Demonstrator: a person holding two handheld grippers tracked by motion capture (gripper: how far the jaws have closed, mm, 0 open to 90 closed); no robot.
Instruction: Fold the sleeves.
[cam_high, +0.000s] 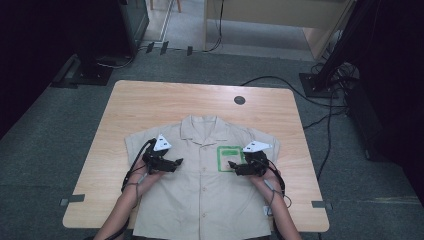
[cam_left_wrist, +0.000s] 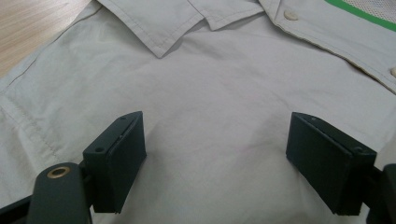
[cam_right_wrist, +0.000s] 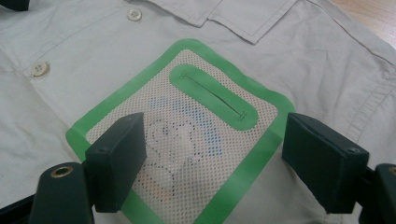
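A beige short-sleeved shirt (cam_high: 200, 190) lies flat and buttoned on the wooden table (cam_high: 150, 100), collar away from me. On its chest sits a mesh pocket (cam_high: 230, 158) edged in green. My left gripper (cam_high: 179, 162) hovers open over the shirt's plain chest panel (cam_left_wrist: 215, 121), jaws wide apart with nothing between them. Over the green-edged pocket (cam_right_wrist: 187, 135) my right gripper (cam_high: 231, 165) is open too, its jaws straddling the mesh. The collar (cam_left_wrist: 187, 23) and buttons (cam_right_wrist: 39, 68) show close up.
A round black cable grommet (cam_high: 239, 100) sits near the table's far edge. Bare wood lies left, right and beyond the shirt. Cables (cam_high: 320, 120) run over the grey carpet at the right, by a black stand (cam_high: 320, 80).
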